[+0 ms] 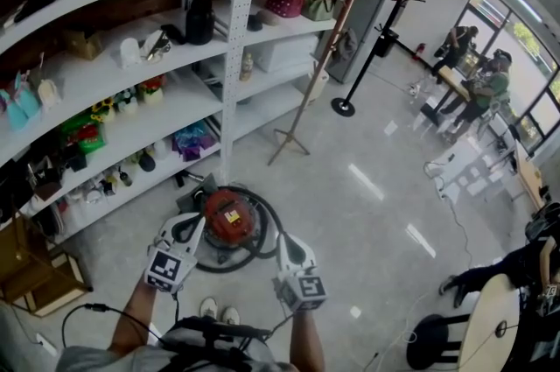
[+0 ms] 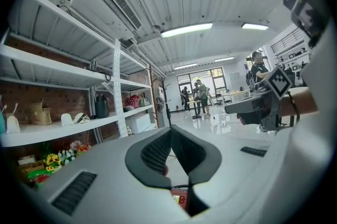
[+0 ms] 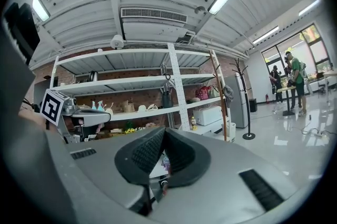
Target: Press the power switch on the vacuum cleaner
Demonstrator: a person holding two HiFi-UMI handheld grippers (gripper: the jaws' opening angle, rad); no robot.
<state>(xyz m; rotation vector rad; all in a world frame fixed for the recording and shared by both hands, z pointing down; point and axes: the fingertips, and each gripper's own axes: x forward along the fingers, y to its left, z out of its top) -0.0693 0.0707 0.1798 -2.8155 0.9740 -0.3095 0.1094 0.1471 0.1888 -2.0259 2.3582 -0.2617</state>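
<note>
Not started, by my read; left gripper [image 1: 192, 228] and right gripper [image 1: 286, 244] both pinched closed, empty, flanking red vacuum cleaner [image 1: 229, 220] at lower centre; switch press left.

Head cam: steeply down, standing height. Left tool [image 1: 189, 223] and right tool [image 1: 287, 241] cams: roughly level. All share the shelves [image 3: 137, 82].

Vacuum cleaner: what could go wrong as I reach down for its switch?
The black hose loops around the red canister vacuum cleaner near your white shoes, so stepping in may snag it. The switch isn't discernible from the head view; the left gripper or right gripper, jaws together, could miss it.
</note>
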